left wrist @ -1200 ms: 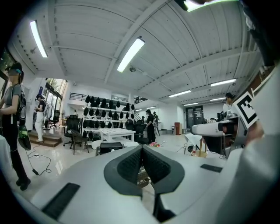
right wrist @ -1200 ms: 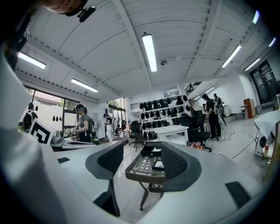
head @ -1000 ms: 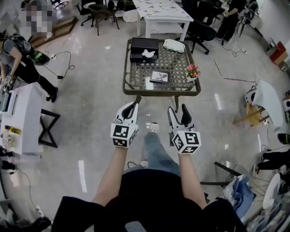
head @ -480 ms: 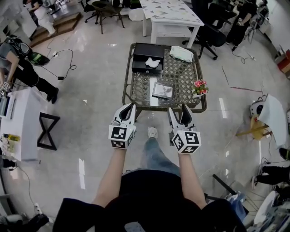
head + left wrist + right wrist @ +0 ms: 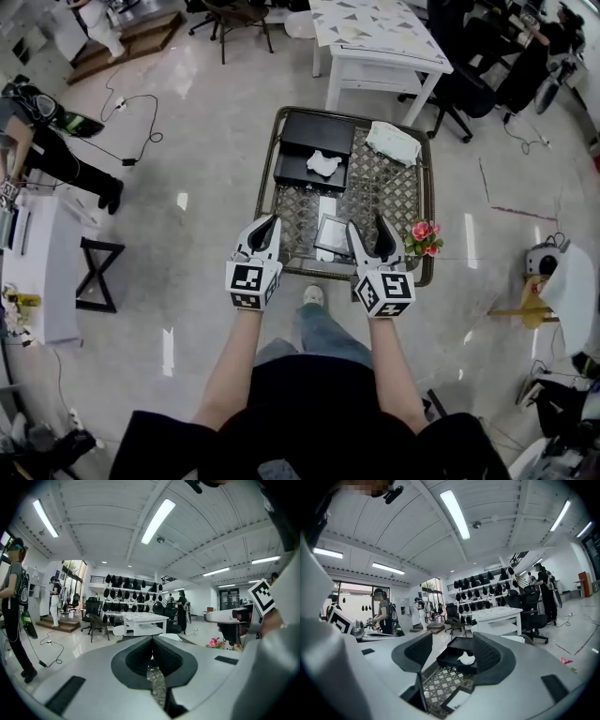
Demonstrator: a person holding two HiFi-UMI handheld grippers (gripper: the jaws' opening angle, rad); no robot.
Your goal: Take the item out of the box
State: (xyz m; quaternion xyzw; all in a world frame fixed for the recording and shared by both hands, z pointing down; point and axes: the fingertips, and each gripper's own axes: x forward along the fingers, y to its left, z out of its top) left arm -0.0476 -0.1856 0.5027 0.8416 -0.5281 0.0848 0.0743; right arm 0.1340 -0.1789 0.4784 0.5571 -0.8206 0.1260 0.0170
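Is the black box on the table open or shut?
Open: nothing covers the black box, and the white item lies visible inside it.

The white item (image 5: 324, 164) in the black box (image 5: 298, 171) was too small to identify. In the left gripper view the closed fingers (image 5: 136, 659) hid the box, leaving only a sliver of the lattice surface (image 5: 157, 682). In the head view the right gripper (image 5: 368, 234) overlapped a flat frame (image 5: 332, 232), and the left edge cut off a person (image 5: 42, 141).
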